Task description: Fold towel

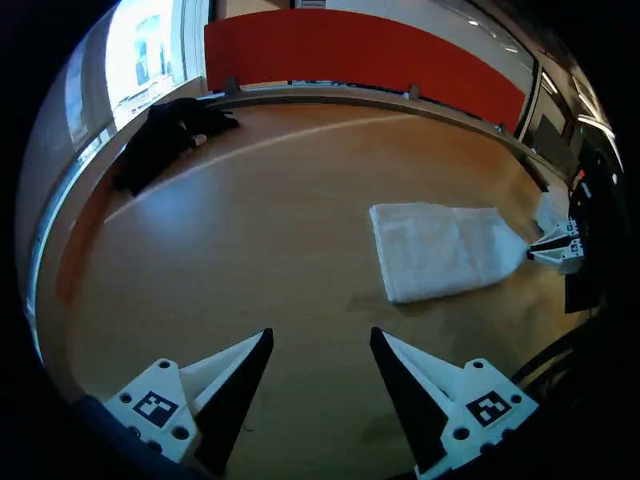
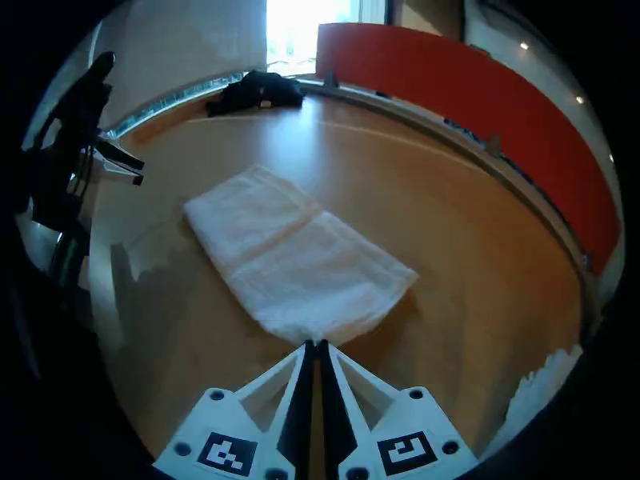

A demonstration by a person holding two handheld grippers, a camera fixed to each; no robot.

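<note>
the left tongs (image 1: 321, 331) gape wide, both fingers pointing straight ahead, nothing between them. the right tongs (image 2: 316, 344) are pressed nearly together, tips pinching the near edge of the towel (image 2: 296, 256); the left gripper view shows them at far right.

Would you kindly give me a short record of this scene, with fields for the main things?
surface: wooden table
towel: white, folded, lying flat
left tool: open, over bare table, apart from towel
right tool: shut, apparently pinching the towel's near edge
other: black cloth near far edge; red panel behind
</note>
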